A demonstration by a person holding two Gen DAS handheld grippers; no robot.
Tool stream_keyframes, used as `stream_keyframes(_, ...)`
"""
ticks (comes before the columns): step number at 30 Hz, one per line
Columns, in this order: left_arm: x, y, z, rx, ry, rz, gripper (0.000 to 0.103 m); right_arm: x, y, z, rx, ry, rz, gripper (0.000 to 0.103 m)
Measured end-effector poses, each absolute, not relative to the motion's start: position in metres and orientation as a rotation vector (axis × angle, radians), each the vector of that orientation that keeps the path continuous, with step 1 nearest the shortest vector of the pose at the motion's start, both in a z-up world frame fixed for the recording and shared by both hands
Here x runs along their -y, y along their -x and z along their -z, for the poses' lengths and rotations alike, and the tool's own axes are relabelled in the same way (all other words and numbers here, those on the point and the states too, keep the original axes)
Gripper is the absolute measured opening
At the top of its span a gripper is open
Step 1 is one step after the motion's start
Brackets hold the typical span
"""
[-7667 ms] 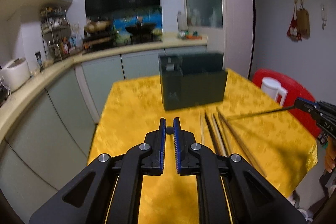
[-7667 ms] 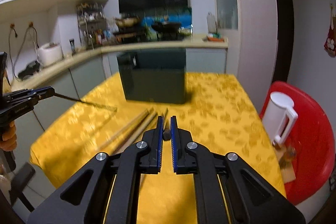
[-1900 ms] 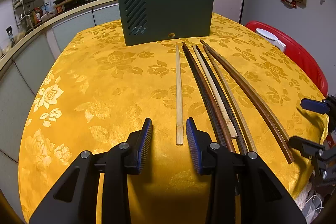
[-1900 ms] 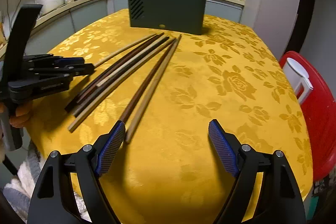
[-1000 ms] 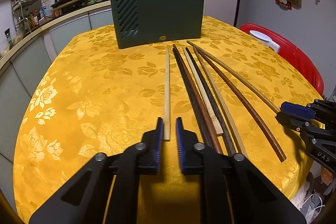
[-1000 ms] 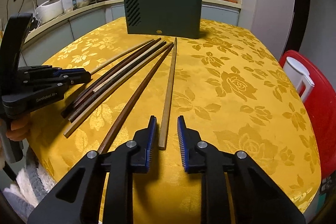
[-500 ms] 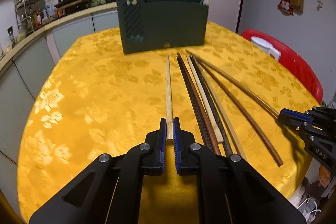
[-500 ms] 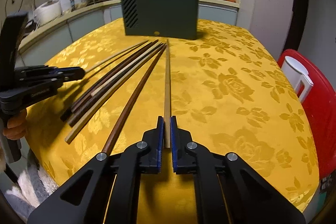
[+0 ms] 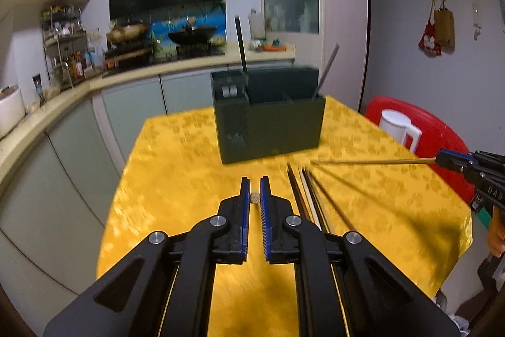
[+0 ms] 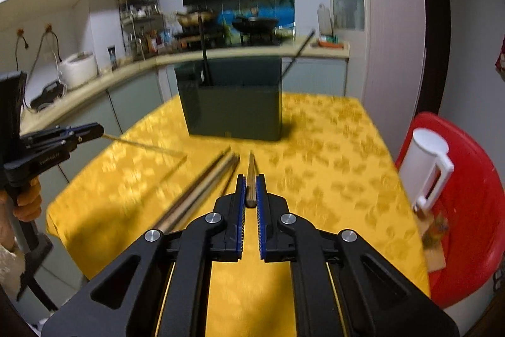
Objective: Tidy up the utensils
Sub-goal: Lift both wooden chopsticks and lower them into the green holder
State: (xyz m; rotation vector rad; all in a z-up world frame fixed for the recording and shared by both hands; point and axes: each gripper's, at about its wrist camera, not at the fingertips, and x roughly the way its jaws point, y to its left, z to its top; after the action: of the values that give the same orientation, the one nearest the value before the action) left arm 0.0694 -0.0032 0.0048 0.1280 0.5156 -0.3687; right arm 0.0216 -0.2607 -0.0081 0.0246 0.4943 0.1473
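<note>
A dark green utensil holder (image 9: 271,119) stands on the yellow tablecloth (image 9: 176,166), with two dark chopsticks (image 9: 240,46) sticking up from it; it also shows in the right wrist view (image 10: 233,103). My left gripper (image 9: 255,198) is shut on a light wooden chopstick (image 9: 255,197), seen end-on and lifted; the same chopstick shows in the right wrist view (image 10: 148,146). My right gripper (image 10: 251,195) is shut on a wooden chopstick (image 10: 251,176), raised above the table. Several chopsticks (image 9: 309,195) lie on the cloth between the grippers.
A red chair (image 10: 467,179) with a white jug (image 10: 426,166) stands at the table's right edge. Kitchen counters (image 9: 94,84) with a stove and appliances run behind and to the left. The table edge is close below both grippers.
Both grippers, shut on one chopstick each, have lifted them off the cloth and risen; the holder now looks farther and lower in both views.
</note>
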Motion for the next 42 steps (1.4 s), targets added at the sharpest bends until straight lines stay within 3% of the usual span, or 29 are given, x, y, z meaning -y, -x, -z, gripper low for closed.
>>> stream_keyframes(10, 0.003, -0.089, -0.048, -0.464, -0.132, 0.366, 0.006, 0.261, -0.041, -0.038, -0.444, -0.066, -0.187, 0.007)
stream_keyframes(29, 0.010, -0.134, -0.064, -0.527, -0.105, 0.380, 0.006, 0.265, -0.122, -0.096, -0.497, -0.069, -0.178, 0.007)
stream_keyframes(42, 0.044, -0.175, -0.146, -0.470, -0.106, 0.396, 0.006, 0.262, -0.154, -0.159, -0.441, -0.011, -0.141, 0.007)
